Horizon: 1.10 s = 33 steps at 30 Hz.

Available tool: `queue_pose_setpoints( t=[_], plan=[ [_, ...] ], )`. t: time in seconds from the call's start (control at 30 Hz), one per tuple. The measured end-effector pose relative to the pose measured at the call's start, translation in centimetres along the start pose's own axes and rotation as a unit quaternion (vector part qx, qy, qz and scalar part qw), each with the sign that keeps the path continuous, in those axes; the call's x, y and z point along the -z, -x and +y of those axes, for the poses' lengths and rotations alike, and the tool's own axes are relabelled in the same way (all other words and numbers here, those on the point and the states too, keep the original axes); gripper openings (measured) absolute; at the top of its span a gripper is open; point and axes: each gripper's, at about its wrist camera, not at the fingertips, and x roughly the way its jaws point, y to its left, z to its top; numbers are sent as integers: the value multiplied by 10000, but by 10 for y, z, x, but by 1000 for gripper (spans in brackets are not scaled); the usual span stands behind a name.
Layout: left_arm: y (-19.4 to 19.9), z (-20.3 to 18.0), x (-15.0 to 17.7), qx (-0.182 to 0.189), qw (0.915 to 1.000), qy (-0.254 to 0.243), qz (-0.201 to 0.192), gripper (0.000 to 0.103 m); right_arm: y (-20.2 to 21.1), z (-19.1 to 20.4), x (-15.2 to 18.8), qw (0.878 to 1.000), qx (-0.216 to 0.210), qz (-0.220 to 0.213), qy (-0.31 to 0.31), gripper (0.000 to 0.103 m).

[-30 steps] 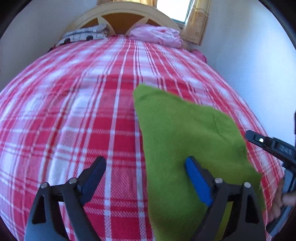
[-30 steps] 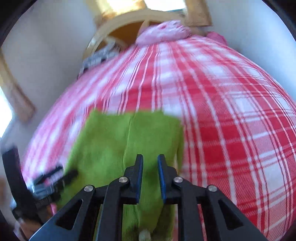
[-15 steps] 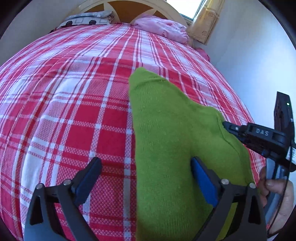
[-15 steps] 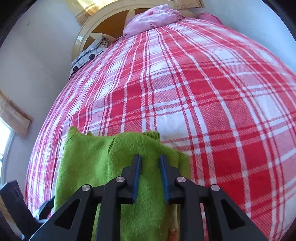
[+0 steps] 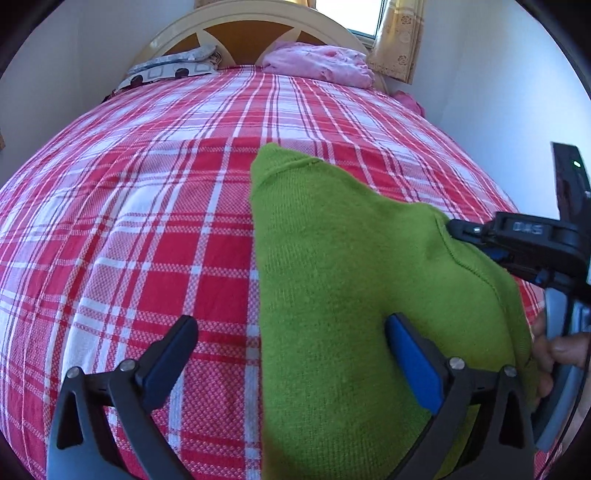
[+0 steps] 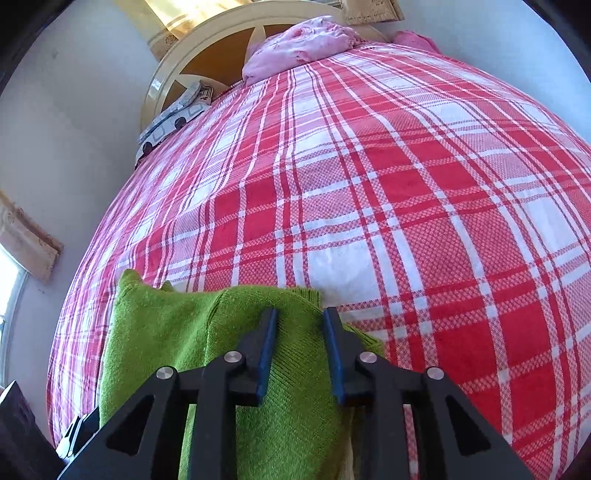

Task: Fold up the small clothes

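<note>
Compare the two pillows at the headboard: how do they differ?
The pink pillow is plain, puffy and crumpled; the patterned pillow is grey-white with dark spots and lies flatter. The pink pillow sits nearer the curtain, the patterned pillow at the other side of the bed. Both rest against the headboard on the red plaid bedspread.

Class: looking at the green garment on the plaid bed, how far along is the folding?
Done: green knit garment lies doubled on the plaid bedspread. In hand: left hand-held gripper open; right hand-held gripper opening over its edge. Left: probably further folds.
</note>
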Motion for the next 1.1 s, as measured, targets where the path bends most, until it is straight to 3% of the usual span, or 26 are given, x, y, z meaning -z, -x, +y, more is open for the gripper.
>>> queue_pose_setpoints(
  t=[0.1, 0.17, 0.2, 0.37, 0.47, 0.6, 0.77, 0.97, 1.1],
  plan=[
    [-2, 2, 0, 89, 9999, 65, 39, 103, 23, -16, 6, 9982, -318, -224, -455, 33],
    [-2, 1, 0, 108, 9999, 81, 48, 103, 42, -27, 14, 9957, -458, -455, -662, 54],
    [-2, 1, 0, 109, 9999, 81, 47, 103, 52, -32, 19, 9951, -459, -550, -681, 57],
    [-4, 4, 0, 219, 9996, 158, 94, 103, 75, -44, 45, 9966, -487, -416, -521, 58],
    [-7, 13, 0, 579, 9975, 344, 200, 103, 79, -53, 64, 9965, -600, -297, -505, 58],
    [-3, 20, 4, 1026, 9945, 109, 155, 103, 83, -71, 84, 9941, -730, -258, -760, 58],
    [8, 48, 8, 1865, 9804, 622, 153, 103, 95, -83, 93, 9873, -1106, -380, -1076, 61],
    [3, 56, 3, 2380, 9616, 1309, 406, 103, 101, -85, 91, 9763, -1615, -462, -1366, 75],
    [-1, 35, -2, 2313, 9666, 1007, 460, 103, 82, -70, 82, 9803, -1582, -282, -1146, 76]
  ],
)
